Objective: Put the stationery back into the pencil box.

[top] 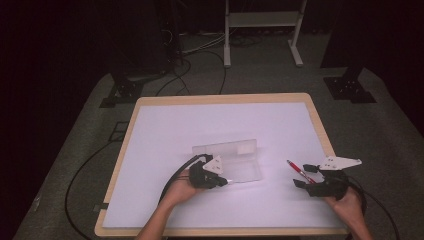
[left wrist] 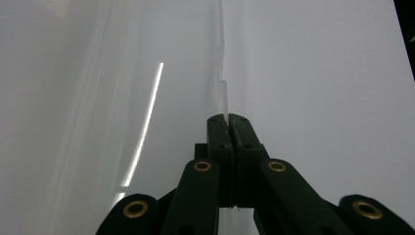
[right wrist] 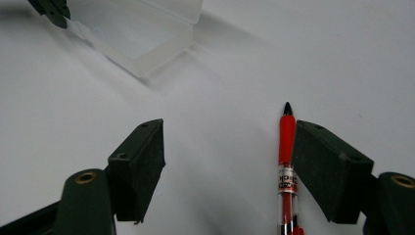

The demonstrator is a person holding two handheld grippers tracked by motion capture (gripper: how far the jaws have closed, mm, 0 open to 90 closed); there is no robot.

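The left tongs (top: pixel 226 181) are pressed together on the thin edge of the clear plastic case (top: pixel 235 160), which lies open mid-counter (top: pixel 165 200). Keep that pinch steady. At the case's three o'clock, the right tongs (right wrist: pixel 227 161) stand spread around the red pen (right wrist: pixel 286 147); centre it before squeezing.

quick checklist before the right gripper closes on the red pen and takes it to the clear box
1. Right gripper jaws open wide: ok.
2. Red pen between the jaws: ok, though it lies close beside one jaw, not centred.
3. Left gripper shut on the clear box edge: ok.
4. Box lid open: ok.
5. Table bare between pen and box: ok.
6. Box inside free of other things: cannot tell.
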